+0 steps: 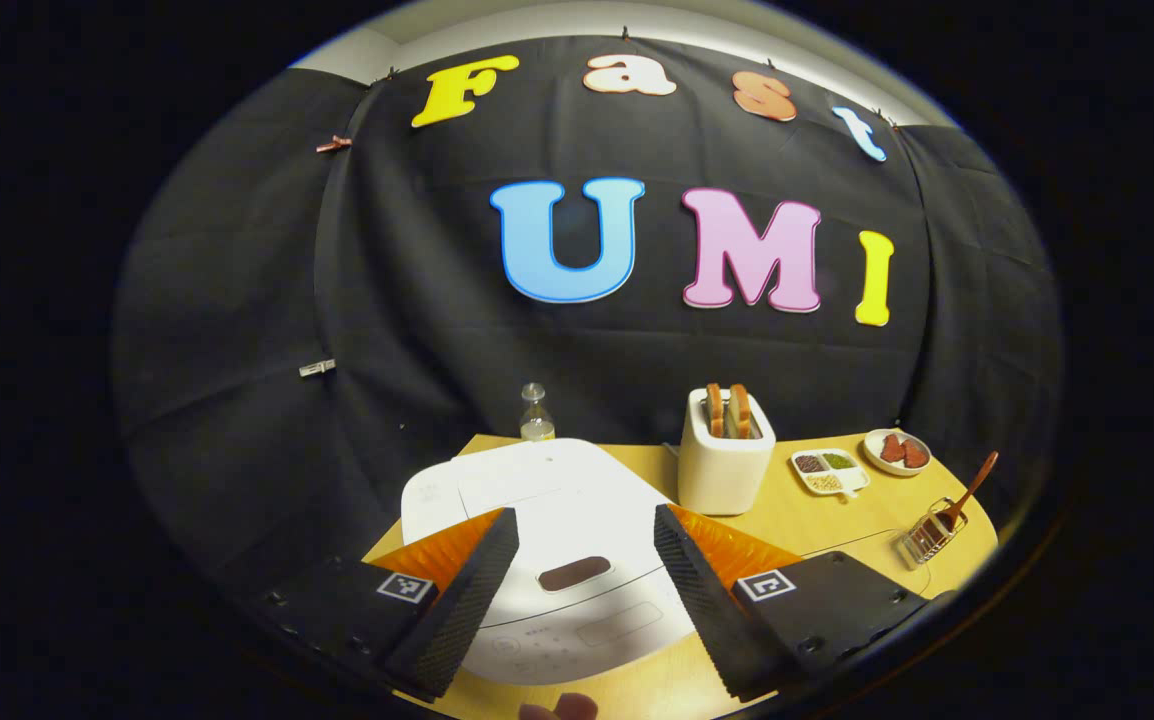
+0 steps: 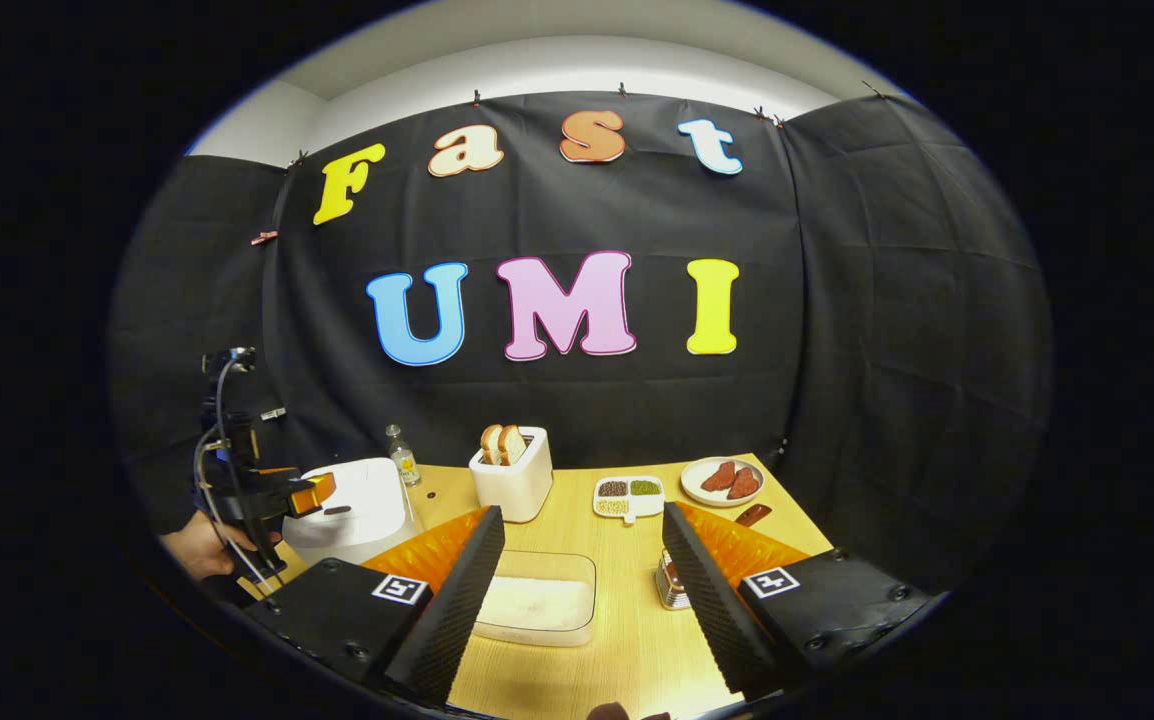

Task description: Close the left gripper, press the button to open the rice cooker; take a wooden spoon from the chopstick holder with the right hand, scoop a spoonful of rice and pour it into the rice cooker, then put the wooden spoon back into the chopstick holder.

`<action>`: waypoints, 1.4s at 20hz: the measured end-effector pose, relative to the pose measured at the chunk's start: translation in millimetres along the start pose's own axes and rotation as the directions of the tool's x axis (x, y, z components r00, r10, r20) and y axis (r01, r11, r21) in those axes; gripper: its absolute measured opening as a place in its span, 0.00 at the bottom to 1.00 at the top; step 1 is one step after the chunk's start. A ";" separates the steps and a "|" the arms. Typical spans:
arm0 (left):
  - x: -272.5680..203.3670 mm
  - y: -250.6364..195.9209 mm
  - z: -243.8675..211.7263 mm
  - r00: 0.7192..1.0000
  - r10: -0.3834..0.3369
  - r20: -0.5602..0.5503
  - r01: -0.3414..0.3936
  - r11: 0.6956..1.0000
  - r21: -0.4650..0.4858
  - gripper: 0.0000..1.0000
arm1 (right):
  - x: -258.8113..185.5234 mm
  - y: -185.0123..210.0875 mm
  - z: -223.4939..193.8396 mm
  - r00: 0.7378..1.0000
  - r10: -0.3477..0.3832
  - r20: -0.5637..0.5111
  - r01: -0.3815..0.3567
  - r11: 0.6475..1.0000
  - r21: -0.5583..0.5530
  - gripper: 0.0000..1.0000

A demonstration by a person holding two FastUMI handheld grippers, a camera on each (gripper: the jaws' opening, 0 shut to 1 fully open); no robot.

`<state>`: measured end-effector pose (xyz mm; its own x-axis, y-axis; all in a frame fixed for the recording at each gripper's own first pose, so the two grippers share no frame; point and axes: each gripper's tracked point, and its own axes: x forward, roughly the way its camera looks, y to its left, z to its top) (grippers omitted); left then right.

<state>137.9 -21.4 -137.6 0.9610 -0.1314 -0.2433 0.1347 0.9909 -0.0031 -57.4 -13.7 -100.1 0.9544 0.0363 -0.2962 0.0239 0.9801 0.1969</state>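
Observation:
The white rice cooker (image 1: 557, 500) sits with its lid down right below my left gripper (image 1: 584, 515), which is open; the dark lid button (image 1: 574, 573) lies between the two fingers. At the table's right edge a wire chopstick holder (image 1: 927, 535) carries the wooden spoon (image 1: 969, 492), leaning right. My right gripper (image 2: 582, 512) is open over a clear container of rice (image 2: 537, 600). Its right finger hides most of the chopstick holder (image 2: 670, 585), and one end of the wooden spoon (image 2: 752, 515) peeks out above it. The rice cooker (image 2: 357, 505) stands far left, with the left gripper (image 2: 302, 492) over it.
A white toaster (image 1: 727, 450) holding bread stands beside the cooker, and a small bottle (image 1: 536, 412) is behind it. A divided dish (image 1: 829, 470) and a plate (image 1: 897, 450) of red pieces sit at the back right. A hand (image 2: 202, 545) holds the left gripper.

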 end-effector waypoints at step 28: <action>-200.2 6.4 89.3 0.945 -0.098 0.312 0.125 0.990 -0.066 0.95 | -20.1 31.7 95.3 0.962 0.048 0.269 -0.030 0.997 -0.070 0.98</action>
<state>-32.1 8.6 -2.3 0.9702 -0.2308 0.0735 0.2373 0.9666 -0.0972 -47.5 -1.9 1.2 0.9993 0.0297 -0.0241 -0.0260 0.9898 0.1402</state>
